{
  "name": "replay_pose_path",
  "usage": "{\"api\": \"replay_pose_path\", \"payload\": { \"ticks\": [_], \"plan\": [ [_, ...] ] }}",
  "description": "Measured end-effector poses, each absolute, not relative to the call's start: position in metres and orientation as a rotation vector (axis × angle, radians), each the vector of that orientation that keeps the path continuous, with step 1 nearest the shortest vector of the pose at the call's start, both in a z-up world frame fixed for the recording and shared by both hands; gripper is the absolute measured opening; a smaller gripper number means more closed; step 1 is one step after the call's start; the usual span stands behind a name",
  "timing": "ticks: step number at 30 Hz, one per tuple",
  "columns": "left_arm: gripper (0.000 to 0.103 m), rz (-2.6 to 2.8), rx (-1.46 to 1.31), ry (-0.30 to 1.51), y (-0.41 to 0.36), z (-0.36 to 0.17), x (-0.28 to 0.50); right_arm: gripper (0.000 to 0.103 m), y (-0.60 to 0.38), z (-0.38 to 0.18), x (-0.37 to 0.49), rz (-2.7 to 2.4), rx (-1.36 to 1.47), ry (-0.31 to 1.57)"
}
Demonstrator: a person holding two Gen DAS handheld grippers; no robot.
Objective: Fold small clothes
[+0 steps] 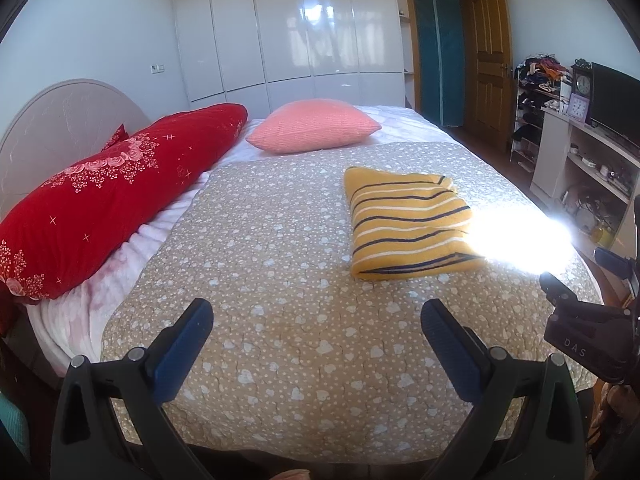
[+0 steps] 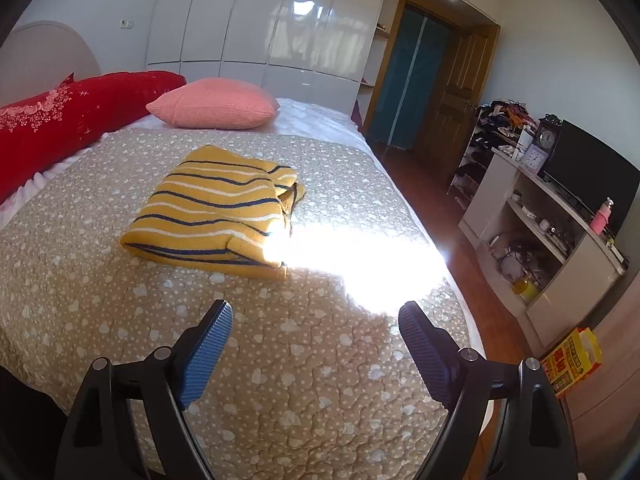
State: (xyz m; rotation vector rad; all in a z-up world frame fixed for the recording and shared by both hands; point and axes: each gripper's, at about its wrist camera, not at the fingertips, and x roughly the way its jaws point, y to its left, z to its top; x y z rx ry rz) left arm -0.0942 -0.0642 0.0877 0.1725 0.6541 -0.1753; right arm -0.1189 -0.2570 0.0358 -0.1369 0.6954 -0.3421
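Observation:
A yellow garment with dark and white stripes (image 1: 408,224) lies folded into a compact rectangle on the beige heart-patterned quilt (image 1: 280,260). It also shows in the right wrist view (image 2: 216,216), lying flat with its right edge in a bright sun patch. My left gripper (image 1: 316,320) is open and empty, held above the quilt's near part, short of the garment. My right gripper (image 2: 316,320) is open and empty, also held back above the quilt near the foot of the bed. Part of the right gripper body (image 1: 580,320) shows at the right edge of the left wrist view.
A long red pillow (image 1: 104,196) and a pink cushion (image 1: 312,126) lie at the head of the bed. A white wardrobe (image 1: 288,28) stands behind. A white shelf unit with a TV and clocks (image 2: 560,208) stands to the right across a wooden floor strip. A yellow box (image 2: 570,362) sits low right.

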Motion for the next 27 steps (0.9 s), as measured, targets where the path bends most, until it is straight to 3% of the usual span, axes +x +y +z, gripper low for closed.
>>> {"api": "replay_pose_path", "payload": {
  "ticks": [27],
  "plan": [
    [0.103,-0.188,0.138,0.808,-0.058,0.044,-0.061,0.092,-0.246,0.003,-0.087,-0.296,-0.150,0.761]
  ]
}}
